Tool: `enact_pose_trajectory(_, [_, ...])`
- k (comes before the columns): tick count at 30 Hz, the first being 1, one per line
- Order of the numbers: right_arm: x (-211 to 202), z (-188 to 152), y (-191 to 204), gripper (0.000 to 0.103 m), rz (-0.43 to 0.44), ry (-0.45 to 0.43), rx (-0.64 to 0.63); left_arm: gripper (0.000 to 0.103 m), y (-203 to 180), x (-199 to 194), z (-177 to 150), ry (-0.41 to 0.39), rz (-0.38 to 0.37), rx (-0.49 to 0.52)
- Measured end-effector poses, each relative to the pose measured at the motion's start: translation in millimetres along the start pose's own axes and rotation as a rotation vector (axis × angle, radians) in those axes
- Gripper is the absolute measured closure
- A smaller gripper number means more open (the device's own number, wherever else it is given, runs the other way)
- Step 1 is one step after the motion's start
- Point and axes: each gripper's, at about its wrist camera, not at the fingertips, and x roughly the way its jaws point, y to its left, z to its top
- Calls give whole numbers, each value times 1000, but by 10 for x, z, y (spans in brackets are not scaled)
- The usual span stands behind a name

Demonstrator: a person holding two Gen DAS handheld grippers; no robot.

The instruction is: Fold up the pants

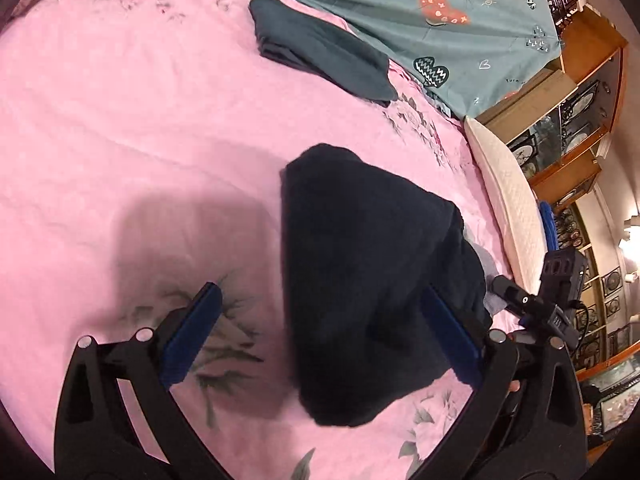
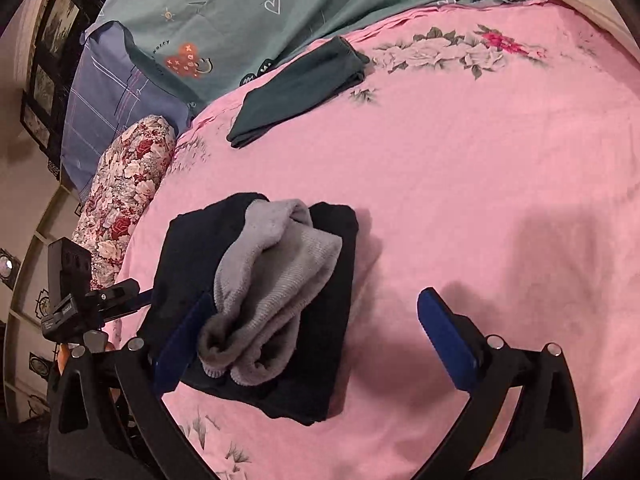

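Dark navy pants (image 1: 372, 280) lie folded into a compact bundle on the pink floral sheet (image 1: 140, 140). In the right wrist view the same pants (image 2: 320, 340) carry a rumpled grey fleecy part (image 2: 276, 280) on top; I cannot tell whether it is lining or a separate piece. My left gripper (image 1: 320, 288) is open, its right finger over the bundle's edge, its left finger above bare sheet. My right gripper (image 2: 316, 296) is open too, with its left finger beside the grey part and its right finger over the sheet. Nothing is gripped.
A second folded garment, dark teal (image 1: 320, 48) (image 2: 296, 88), lies farther back on the sheet. Behind it is a teal quilt with hearts (image 1: 420, 8). A floral bolster (image 2: 120, 200) and a plaid pillow (image 2: 108, 92) line one bed edge. Wooden shelves (image 1: 580, 100) stand beyond.
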Motion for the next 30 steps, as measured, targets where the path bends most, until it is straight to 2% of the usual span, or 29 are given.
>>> enact_pose_trajectory(5, [194,-40,35,1,28,80,6,2,-82,210,60,18,4,-15])
enact_pose_trajectory(6, [210,-43,63,1,25,80,-13,2,-99,249,76,32,-19,-23])
enact_pose_trajectory(8, [250,-54,95,9,67,100,-27,2,-178,372,77,94,-123,-51])
enact_pose_trajectory(9, [281,-57,110,11,98,114,-26,2,-238,401,64,93,-112,-42])
enact_pose_trajectory(11, [335,-61,164,12,94,132,-37,2,-300,437,50,96,-76,-16])
enact_pose_trajectory(12, [347,-59,183,19,84,136,-38,3,-295,436,58,96,-78,-20])
enact_pose_trajectory(13, [347,-54,177,29,69,136,-33,6,-264,423,73,96,-94,-41])
enact_pose_trajectory(14, [333,-50,160,49,59,128,-24,22,-229,405,84,95,-106,-60])
enact_pose_trajectory(15, [307,-54,134,65,90,117,-8,30,-202,392,97,93,-114,-72])
enact_pose_trajectory(17, [248,-71,147,66,108,96,3,44,-193,324,109,75,-135,-65])
enact_pose_trajectory(18, [212,-97,217,66,94,81,-22,46,-206,300,110,69,-134,-59])
enact_pose_trajectory(26, [-211,-16,657,67,146,-9,-118,46,-536,-102,117,7,-155,27])
enact_pose_trajectory(30, [-419,218,860,67,140,-57,-169,47,-798,-350,355,-45,-146,82])
